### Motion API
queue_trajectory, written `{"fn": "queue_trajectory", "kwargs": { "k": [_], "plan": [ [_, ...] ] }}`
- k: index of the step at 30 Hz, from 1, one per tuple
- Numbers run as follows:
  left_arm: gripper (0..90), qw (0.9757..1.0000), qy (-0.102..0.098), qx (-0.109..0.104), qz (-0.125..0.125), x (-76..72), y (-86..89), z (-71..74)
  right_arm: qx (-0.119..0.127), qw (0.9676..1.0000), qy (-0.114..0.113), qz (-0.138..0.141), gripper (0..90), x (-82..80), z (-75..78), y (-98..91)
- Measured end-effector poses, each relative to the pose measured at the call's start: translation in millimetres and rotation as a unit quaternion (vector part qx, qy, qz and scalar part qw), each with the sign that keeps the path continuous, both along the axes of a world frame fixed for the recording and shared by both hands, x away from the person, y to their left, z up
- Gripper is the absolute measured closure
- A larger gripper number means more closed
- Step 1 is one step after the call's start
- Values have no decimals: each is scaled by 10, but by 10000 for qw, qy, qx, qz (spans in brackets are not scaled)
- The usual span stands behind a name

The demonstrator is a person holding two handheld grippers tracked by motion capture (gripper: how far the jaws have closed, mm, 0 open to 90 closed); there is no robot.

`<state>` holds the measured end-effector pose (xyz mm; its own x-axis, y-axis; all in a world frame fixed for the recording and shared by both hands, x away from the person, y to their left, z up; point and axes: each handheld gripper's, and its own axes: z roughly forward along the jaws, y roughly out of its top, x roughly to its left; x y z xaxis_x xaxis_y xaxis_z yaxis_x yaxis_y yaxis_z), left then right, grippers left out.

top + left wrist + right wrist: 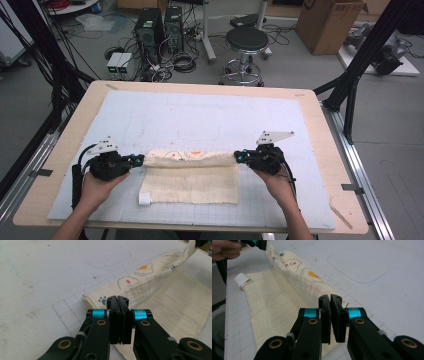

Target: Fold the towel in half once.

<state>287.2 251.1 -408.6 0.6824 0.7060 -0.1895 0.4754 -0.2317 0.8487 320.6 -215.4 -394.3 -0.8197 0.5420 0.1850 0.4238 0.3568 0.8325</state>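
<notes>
A cream cloth [192,175] lies on the white mat [150,120] near the table's [320,150] front edge, at about 6 o'clock of the mat in the high view. Its far edge is folded back toward the person, forming a raised band printed with small coloured figures [140,271]. The left gripper [140,160] pinches the band's 9 o'clock end, jaws pressed together with the cloth's corner caught between them; in the left gripper view the closed jaws sit right against the folded edge beside a blue paw print [102,300]. The right gripper [239,157] pinches the 3 o'clock end in the same way, jaws nearly touching on the fold. In the right gripper view the band runs away toward 11 o'clock, up to the other gripper. A small white tag [145,199] sticks out at the cloth's 7 o'clock corner. Both hands hold the grippers low over the mat, well apart.
</notes>
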Motion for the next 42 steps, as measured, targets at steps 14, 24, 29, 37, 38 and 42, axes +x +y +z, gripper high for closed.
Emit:
{"fn": "queue_trajectory", "kwargs": {
  "k": [14,24,29,37,38,42],
  "plan": [
    [882,9998,58,-29,-205,-241,20,-130,-115,9999,120,22,870,-239,-155,-17],
    [882,9992,71,-44,-379,-370,23,-164,-182,9997,146,62,870,-415,-248,-28],
    [881,9990,121,-94,-411,-412,40,-178,-160,9996,200,80,870,-489,-273,-44],
    [881,9986,88,-67,-512,-494,46,-178,-178,9996,187,120,869,-577,-278,-41],
    [881,9986,105,-85,-509,-502,45,-183,-183,9996,208,109,869,-588,-279,-37],
    [881,9986,113,-66,-515,-530,64,-191,-170,9994,250,181,869,-613,-295,-19]
  ]
}}
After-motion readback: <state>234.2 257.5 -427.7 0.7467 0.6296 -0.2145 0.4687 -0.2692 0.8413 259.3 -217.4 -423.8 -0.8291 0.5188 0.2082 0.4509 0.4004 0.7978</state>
